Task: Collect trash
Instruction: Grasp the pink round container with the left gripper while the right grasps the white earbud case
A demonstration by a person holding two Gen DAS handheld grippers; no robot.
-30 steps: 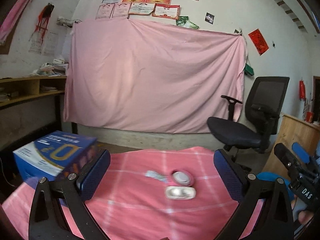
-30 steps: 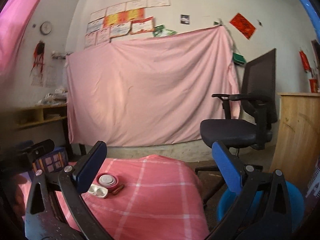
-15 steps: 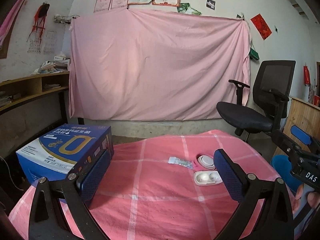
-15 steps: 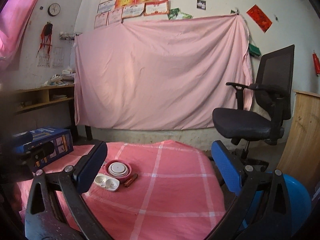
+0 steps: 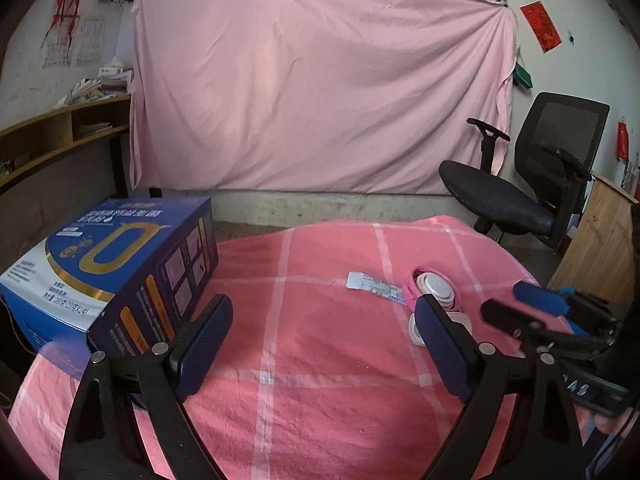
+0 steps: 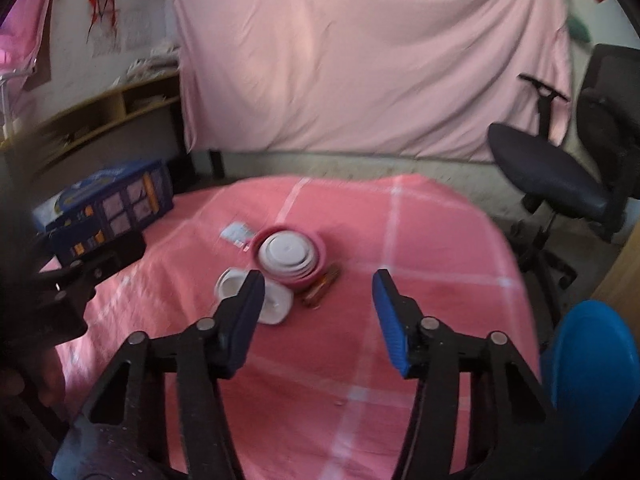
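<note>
Beside pink bowl (image 6: pixel 289 258), right claw (image 6: pixel 318 312) agape

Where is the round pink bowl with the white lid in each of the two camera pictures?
Left wrist view: the pink bowl sits right of centre on the cloth, just above the right finger.
Right wrist view: the bowl is near centre, ahead of the left finger.
Shared landmark: the blue box at the table's left edge.
</note>
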